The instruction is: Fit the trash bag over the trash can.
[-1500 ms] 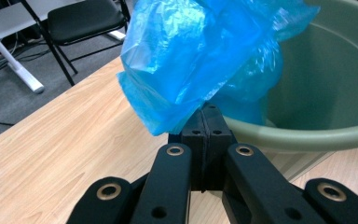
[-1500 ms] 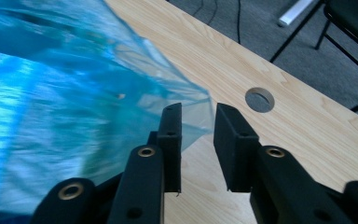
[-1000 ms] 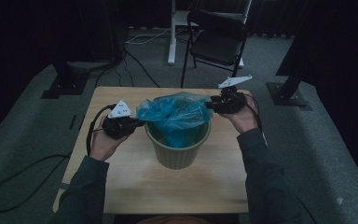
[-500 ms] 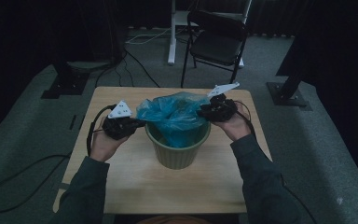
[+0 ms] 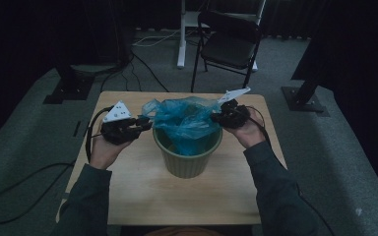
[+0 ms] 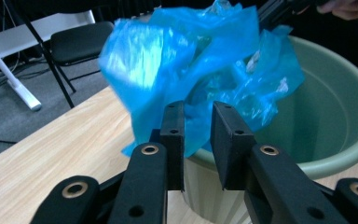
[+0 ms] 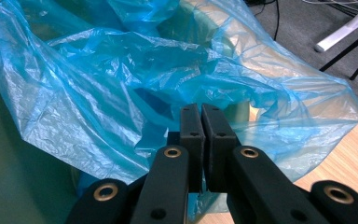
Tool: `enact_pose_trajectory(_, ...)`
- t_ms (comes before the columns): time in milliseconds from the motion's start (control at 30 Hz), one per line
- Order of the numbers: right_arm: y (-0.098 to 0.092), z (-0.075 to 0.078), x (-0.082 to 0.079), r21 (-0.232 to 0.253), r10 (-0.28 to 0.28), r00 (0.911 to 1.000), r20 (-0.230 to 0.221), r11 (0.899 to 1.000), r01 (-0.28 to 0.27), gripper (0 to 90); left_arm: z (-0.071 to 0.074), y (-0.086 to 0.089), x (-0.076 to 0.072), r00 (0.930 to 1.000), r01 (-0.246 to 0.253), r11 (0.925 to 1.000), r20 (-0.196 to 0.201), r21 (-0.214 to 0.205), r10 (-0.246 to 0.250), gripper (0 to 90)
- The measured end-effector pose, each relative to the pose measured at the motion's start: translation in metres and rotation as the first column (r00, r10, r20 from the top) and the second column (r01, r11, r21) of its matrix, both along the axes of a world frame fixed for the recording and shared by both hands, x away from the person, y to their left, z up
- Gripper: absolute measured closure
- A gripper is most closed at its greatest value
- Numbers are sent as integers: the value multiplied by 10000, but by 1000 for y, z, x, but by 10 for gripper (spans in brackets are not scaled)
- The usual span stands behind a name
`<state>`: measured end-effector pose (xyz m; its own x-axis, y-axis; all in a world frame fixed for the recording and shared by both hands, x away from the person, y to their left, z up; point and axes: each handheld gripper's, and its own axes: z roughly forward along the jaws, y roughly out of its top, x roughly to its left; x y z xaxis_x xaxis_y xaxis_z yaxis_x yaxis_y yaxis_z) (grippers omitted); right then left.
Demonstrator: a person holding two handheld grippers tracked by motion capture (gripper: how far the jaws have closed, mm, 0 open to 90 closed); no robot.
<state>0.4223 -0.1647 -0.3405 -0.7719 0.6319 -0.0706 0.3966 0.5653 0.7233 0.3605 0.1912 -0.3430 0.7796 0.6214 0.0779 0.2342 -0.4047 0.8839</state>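
A green bin (image 5: pixel 187 162) stands mid-table with a crumpled blue plastic bag (image 5: pixel 182 118) bunched over its mouth. My left gripper (image 5: pixel 145 124) is at the bin's left side. In the left gripper view its jaws (image 6: pixel 198 109) stand slightly apart, with the bag's (image 6: pixel 191 60) lower edge hanging in and behind the gap, just outside the bin's rim (image 6: pixel 335 116). My right gripper (image 5: pixel 215 117) is at the bin's right rim. In the right gripper view (image 7: pixel 200 112) it is shut, pinching a fold of the bag (image 7: pixel 121 79).
The wooden table (image 5: pixel 177 201) has bare room in front of the bin and to either side. Behind it are a black folding chair (image 5: pixel 231 44), a white desk leg (image 5: pixel 181 34), floor cables and dark stand bases (image 5: pixel 305 101).
My right gripper has moved left from the table's right edge to the bag at the bin's rim. The left gripper has stayed put.
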Motion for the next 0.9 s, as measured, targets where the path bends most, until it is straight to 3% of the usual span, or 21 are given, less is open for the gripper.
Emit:
enact_pose_trajectory(333, 4, -2, -3, -140, 288, 9996, -38, 9995, -289, 880, 9, -16, 3, 9985, -141, 9993, 542, 357, 122, 690)
enact_pose_trajectory(633, 6, -3, -5, -168, 400, 9992, -22, 9991, -400, 880, 18, -23, 9, 9927, -577, 9979, 1081, 308, 541, 637)
enact_pose_trajectory(800, 7, -3, -6, -238, 507, 9987, -26, 9984, -508, 880, 21, -25, 16, 9893, -840, 9960, 1225, 294, 798, 633)
enact_pose_trajectory(900, 8, -4, -8, -332, 641, 9979, -61, 9974, -642, 880, 24, -27, 25, 9887, -949, 9955, 1170, 46, 937, 632)
